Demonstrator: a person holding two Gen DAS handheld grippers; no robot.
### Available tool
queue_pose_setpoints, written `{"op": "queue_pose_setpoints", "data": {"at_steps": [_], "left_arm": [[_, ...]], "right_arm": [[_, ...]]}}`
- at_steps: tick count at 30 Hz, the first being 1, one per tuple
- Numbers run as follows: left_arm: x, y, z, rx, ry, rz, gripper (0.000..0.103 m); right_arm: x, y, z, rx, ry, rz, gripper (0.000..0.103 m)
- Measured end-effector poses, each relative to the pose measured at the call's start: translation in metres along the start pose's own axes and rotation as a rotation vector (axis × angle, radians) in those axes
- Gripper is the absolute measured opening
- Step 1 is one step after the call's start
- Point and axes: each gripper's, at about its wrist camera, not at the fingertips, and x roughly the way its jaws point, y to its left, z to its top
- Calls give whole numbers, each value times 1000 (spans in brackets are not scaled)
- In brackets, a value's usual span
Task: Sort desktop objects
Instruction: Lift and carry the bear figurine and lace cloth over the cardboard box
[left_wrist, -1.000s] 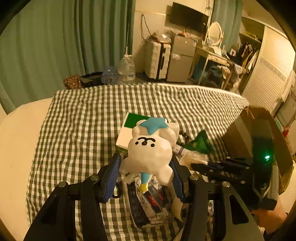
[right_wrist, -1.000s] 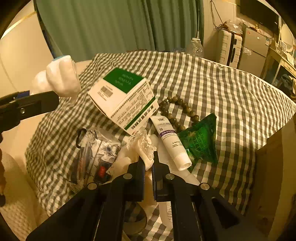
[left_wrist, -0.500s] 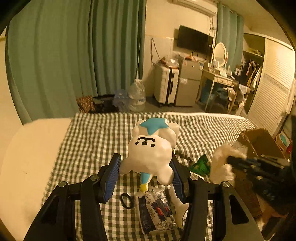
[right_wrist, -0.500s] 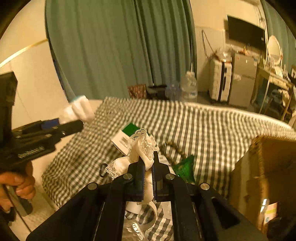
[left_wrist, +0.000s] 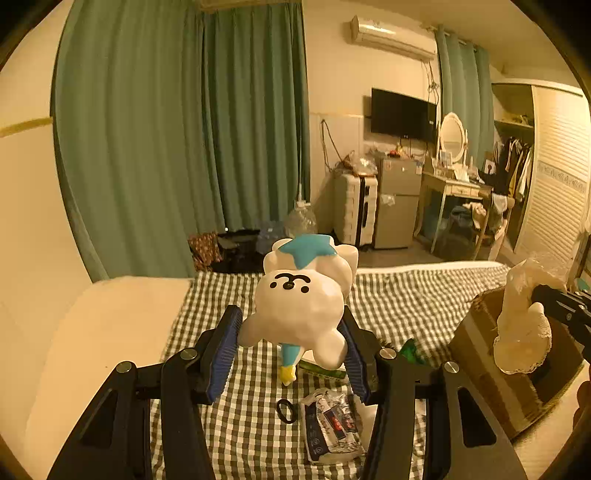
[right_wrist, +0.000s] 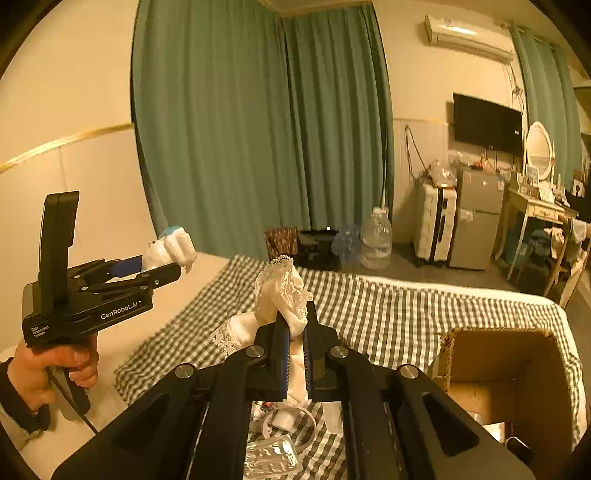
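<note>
In the left wrist view the left gripper (left_wrist: 293, 343) sits at lower centre, its jaws about half apart and clamped on a white toy (left_wrist: 301, 306) with a blue star on top and a small drawn face; the blue pads (left_wrist: 225, 349) press its sides, and the toy hangs above the checked cloth (left_wrist: 406, 295). Below it on the cloth lie a black ring (left_wrist: 286, 410) and, just right of that, a printed packet (left_wrist: 330, 424); a green item (left_wrist: 412, 350) peeks out right of the gripper. At the right edge the right gripper (left_wrist: 535, 295) holds a lace cloth (left_wrist: 522, 332) over a cardboard box (left_wrist: 491, 373). In the right wrist view the right gripper (right_wrist: 295, 332) is at lower centre, its jaws nearly shut and pinching the lace cloth (right_wrist: 282, 291), which bunches above the fingertips. The box (right_wrist: 506, 362) stands open at lower right. At left a hand (right_wrist: 51, 369) grips the left gripper (right_wrist: 162, 266), with the toy (right_wrist: 170, 249) at its tip.
</note>
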Motion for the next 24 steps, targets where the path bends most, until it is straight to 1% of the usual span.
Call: {"op": "queue_pose_setpoints", "data": {"at_steps": [5, 8, 13, 18, 22, 24], "left_arm": [[-33, -4, 11, 1, -35, -4, 53], [-46, -11, 19, 0, -39, -11, 53], [-57, -26, 27, -7, -59, -24, 53], [-65, -51, 37, 7, -73, -61, 53], [-71, -74, 44, 17, -72, -98, 53], [-72, -88, 48, 26, -71, -129, 53]], "right_arm": [[-25, 0, 14, -3, -64, 11, 5], [-42, -3, 21, -4, -99, 8, 5], [-69, -22, 29, 9, -128, -14, 5], [-96, -46, 29, 32, -148, -44, 5], [-116, -65, 28, 53, -163, -92, 5], [-125, -76, 29, 74, -173, -107, 5]]}}
